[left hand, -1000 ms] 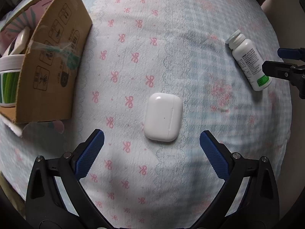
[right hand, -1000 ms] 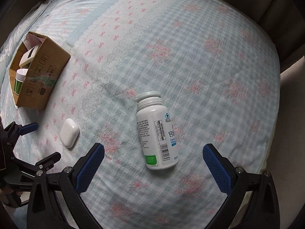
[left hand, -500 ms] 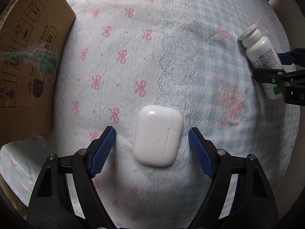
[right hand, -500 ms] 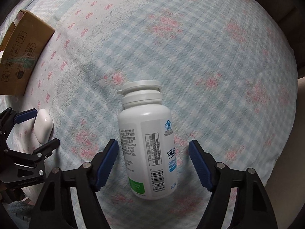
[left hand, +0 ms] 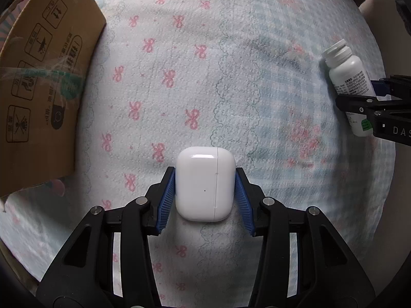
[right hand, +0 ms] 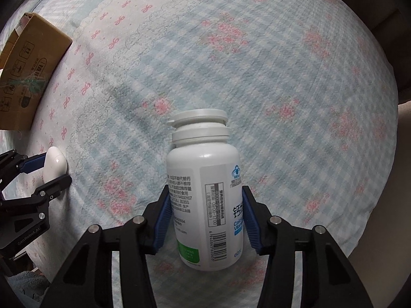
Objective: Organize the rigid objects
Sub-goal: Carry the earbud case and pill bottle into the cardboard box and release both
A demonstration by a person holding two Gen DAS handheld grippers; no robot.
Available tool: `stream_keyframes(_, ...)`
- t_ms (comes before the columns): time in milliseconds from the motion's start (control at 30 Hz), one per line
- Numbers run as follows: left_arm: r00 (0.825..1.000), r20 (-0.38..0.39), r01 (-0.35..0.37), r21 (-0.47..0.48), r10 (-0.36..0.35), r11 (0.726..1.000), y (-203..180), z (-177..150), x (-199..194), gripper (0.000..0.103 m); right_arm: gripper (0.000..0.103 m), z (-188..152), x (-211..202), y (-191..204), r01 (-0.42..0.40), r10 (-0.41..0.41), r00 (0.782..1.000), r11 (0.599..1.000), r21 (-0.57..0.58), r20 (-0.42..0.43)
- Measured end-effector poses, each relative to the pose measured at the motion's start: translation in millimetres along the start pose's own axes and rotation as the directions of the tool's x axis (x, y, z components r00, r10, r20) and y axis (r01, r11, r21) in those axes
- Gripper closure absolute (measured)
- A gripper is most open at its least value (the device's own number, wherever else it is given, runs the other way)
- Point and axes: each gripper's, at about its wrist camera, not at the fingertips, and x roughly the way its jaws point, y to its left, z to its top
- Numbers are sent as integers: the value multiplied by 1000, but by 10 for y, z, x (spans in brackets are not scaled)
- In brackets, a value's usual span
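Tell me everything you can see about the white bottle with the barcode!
The white bottle looks like smooth, glossy plastic, with a ridged white flip-top cap pointing away from the camera. Its label carries small printed text, a barcode, blue lettering and a green patch near the base. It lies on its side on the checked, flowery bedcover. The right tongs are shut on its body, one blue pad pressed against each side. Whether it is full cannot be told.
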Motion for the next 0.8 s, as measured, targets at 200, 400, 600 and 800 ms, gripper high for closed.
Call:
stream_keyframes(200, 1000, 6, 25, 9, -25, 1000, -91, -80, -177, 62, 56, -132, -237, -117, -45, 40, 998, 994, 95, 49)
stream_keyframes(400, 997, 57, 46, 27, -47, 999, -170, -123, -598, 62, 56, -317, -572, -154, -94, 78, 993, 977, 191, 91)
stream_keyframes(600, 991, 128, 46, 32, -50, 998, 147, -92, -1178, 62, 56, -516, -1101, -26, -133, 92, 982, 956, 260, 164)
stream_keyframes(800, 977, 205, 51, 13, -52, 999, 481, -162, -1771, 62, 56, -559, -1412, 385, -202, 127, 963, 925, 322, 239)
